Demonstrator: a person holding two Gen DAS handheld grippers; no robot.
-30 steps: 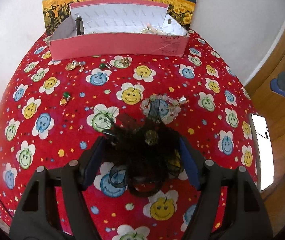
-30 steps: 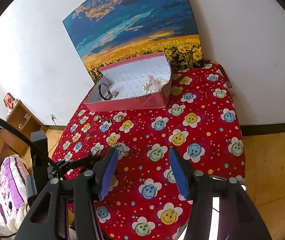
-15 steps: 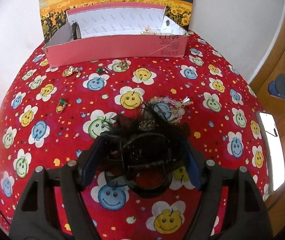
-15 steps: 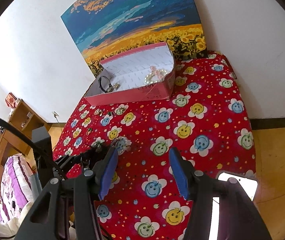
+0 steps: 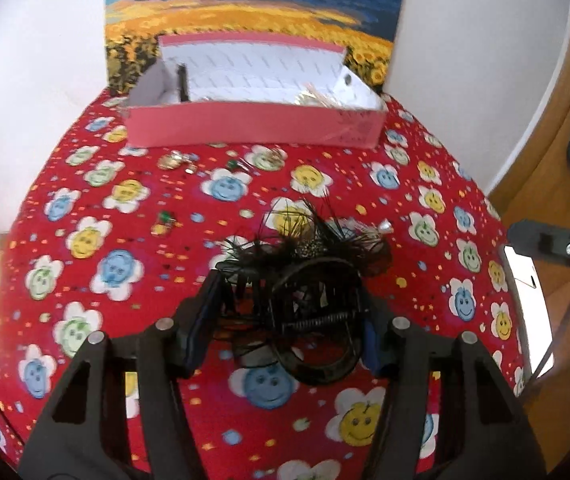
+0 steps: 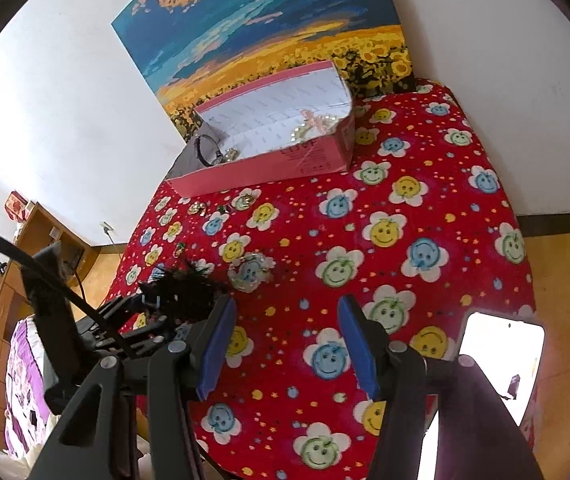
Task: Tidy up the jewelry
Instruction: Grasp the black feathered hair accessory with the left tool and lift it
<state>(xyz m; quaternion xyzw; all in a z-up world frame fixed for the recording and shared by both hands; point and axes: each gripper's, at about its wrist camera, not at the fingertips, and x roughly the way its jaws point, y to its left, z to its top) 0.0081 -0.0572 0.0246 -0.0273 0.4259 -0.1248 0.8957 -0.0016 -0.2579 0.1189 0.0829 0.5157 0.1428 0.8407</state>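
Note:
My left gripper [image 5: 289,316] is shut on a black feathered hair clip [image 5: 309,276] and holds it above the red smiley tablecloth [image 5: 85,240]; the clip also shows in the right wrist view [image 6: 185,288]. A pink open box [image 5: 253,124] stands at the back with a black band and pearls inside; it also shows in the right wrist view [image 6: 277,148]. A bead bracelet [image 6: 251,272] lies just beyond the clip. Small brooches [image 5: 177,160] lie in front of the box. My right gripper [image 6: 285,340] is open and empty above the cloth.
A sunflower painting [image 5: 245,20] leans on the white wall behind the box. A lit phone [image 6: 501,356] lies at the table's right edge. A green and gold pin [image 5: 163,222] lies left of the middle. Wooden floor lies to the right.
My left gripper has lifted and tilted the black hair clip off the cloth and carried it toward the box. The right gripper has drifted slightly and stays open.

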